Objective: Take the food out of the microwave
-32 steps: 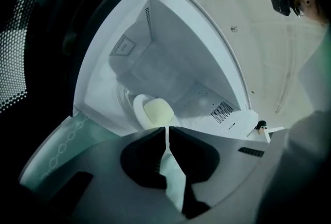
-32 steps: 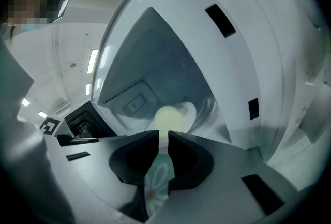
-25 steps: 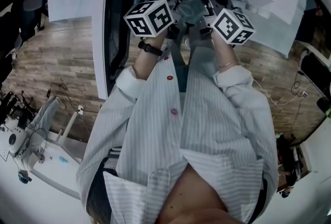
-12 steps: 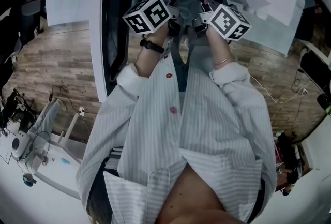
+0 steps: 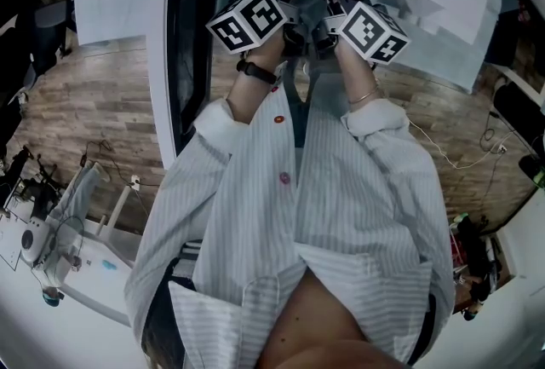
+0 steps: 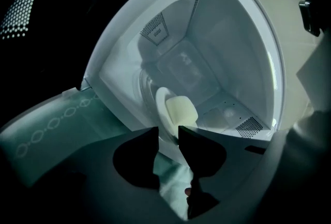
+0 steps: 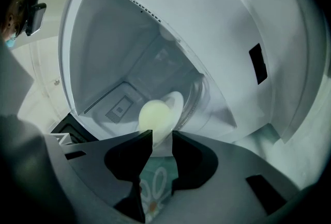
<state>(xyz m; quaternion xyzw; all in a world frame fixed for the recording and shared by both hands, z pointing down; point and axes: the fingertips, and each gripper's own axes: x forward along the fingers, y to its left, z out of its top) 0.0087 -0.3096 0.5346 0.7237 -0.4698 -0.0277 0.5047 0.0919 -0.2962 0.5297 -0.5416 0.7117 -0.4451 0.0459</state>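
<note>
The pale food (image 6: 181, 110) sits on a white plate (image 6: 160, 106) inside the open microwave (image 6: 227, 36). Only the gripper views show it; in the head view the microwave's top hides the cavity. The left gripper (image 6: 168, 137) has jaws apart, just opened wide and eased in slightly, with the plate's rim in the gap. The right gripper (image 7: 162, 140) has jaws apart too, just closing a little at the same plate. A teal patterned cloth (image 6: 57, 122) lies below.
</note>
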